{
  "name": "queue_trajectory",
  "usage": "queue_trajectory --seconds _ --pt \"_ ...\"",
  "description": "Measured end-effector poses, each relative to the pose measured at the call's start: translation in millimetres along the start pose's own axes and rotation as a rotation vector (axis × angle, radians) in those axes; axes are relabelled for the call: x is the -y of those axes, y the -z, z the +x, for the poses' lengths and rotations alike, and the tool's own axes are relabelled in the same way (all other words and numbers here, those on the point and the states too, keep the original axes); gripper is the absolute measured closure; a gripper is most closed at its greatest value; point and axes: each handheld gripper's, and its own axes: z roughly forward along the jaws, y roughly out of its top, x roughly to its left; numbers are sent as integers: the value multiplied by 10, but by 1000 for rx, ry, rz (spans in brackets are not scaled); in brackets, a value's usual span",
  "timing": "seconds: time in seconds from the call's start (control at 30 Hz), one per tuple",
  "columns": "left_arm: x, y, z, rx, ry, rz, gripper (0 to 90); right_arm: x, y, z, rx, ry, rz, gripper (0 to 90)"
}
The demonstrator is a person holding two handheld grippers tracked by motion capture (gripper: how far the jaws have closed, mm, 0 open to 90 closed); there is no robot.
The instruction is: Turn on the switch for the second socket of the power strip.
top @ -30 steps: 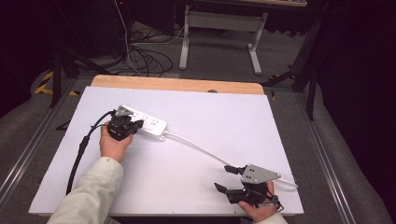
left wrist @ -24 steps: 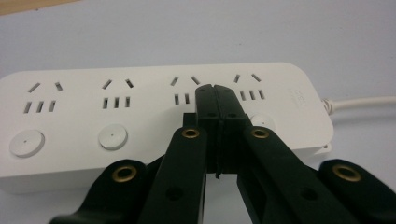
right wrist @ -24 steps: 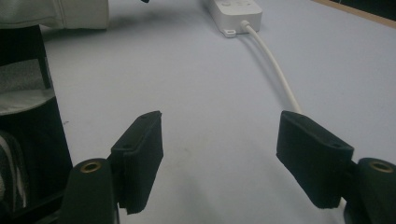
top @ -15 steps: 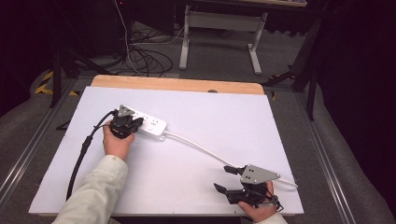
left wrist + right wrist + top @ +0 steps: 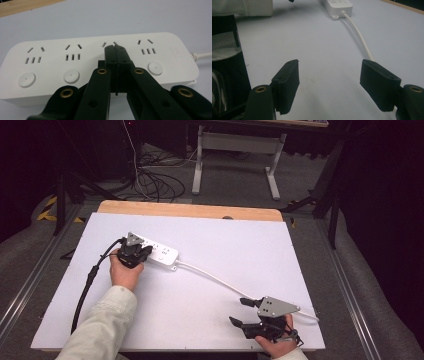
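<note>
The right tool [image 5: 243,312] is resting near the counter's [image 5: 320,255] near edge, jaws spread wide and empty, beside the thin white cord [image 5: 359,35]. Farther off, the left tool [image 5: 115,53], jaws pressed together, is hovering over or pressing the white rigid plastic four-outlet power strip [image 5: 60,53], the hand [image 5: 124,272] reaching forward. The strip looks light, stiff and smooth; gripping across its long edges seems surest.

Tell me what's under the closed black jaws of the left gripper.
The left gripper, jaws shut together, sits over the white plastic power strip, at its third socket group from the left. That group's slots are mostly covered and its round button is hidden, so contact cannot be judged.
</note>
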Motion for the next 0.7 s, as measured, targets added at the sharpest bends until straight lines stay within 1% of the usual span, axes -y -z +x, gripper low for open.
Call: queue_trajectory --seconds 0.03,0.17,0.23,0.4,0.5,0.6,0.7 --pt "-2 -1 0 -6 -2 2 900 0 0 0 0 0 0 320" --pt "-4 -4 5 -6 12 3 900 1 11 -7 2 -5 -3 320" --pt "-5 2 -5 5 14 8 900 2 10 -6 0 -4 -4 320" --pt "-14 11 -19 12 17 19 900 1 4 -6 0 -3 -1 321" --pt "-17 24 -27 1 9 29 900 1 6 -5 -1 -3 -1 320" --pt "-20 20 -36 -2 15 33 900 1 2 -6 -1 -3 1 320" --pt "-25 12 -37 -6 8 34 900 2 4 -5 -2 -3 -1 320"
